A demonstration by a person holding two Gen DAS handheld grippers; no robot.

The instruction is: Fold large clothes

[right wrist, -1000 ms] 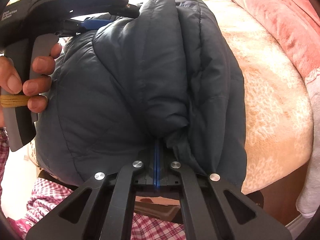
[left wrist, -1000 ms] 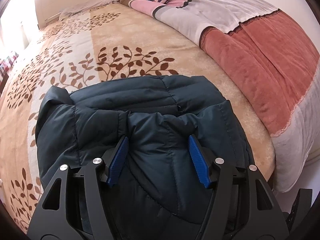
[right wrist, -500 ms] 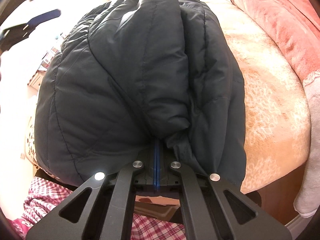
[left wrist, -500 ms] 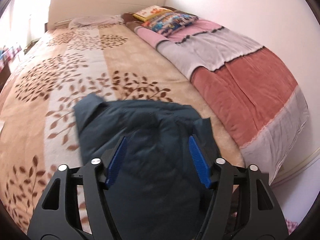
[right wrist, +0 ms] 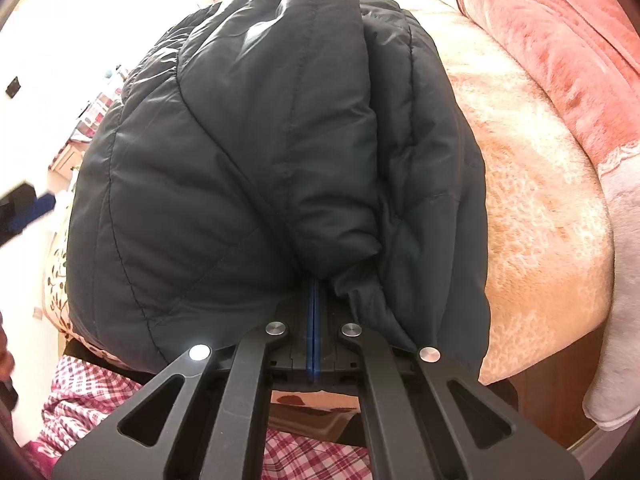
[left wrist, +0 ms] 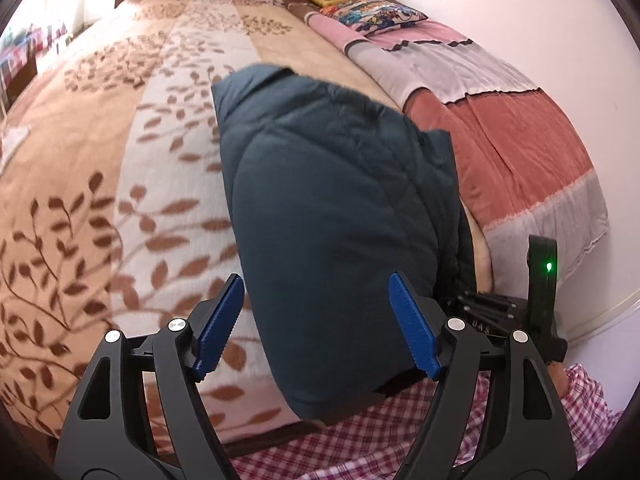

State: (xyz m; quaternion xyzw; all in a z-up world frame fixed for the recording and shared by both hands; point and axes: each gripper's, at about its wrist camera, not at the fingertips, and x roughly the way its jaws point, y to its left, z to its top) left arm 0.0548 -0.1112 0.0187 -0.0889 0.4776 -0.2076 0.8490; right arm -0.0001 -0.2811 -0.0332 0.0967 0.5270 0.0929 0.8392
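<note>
Since a second ago, our left gripper has let go of the jacket and pulled back; its jaws have just been opening, now wide. Blue pads flank the jacket's lower part in that view, but we see no contact; the picture is blurred by motion.

Right gripper unchanged: jaws fully together, blue pads meeting, clamped on a pinch of the jacket at bottom centre of the right view. Fabric bunches up from that pinch and fills most of that frame.

Jacket is dark, quilted, folded into a thick bundle. In the left view it sits centre frame, held up at the near edge of the bed, with the right gripper's black body at lower right, a green light on it.

Bed cover is tan with a brown leaf print. Along the right side of the left view lies a striped blanket, pink, grey and rust. Pillows at top centre. Red checked fabric shows along the bottom of both views.
</note>
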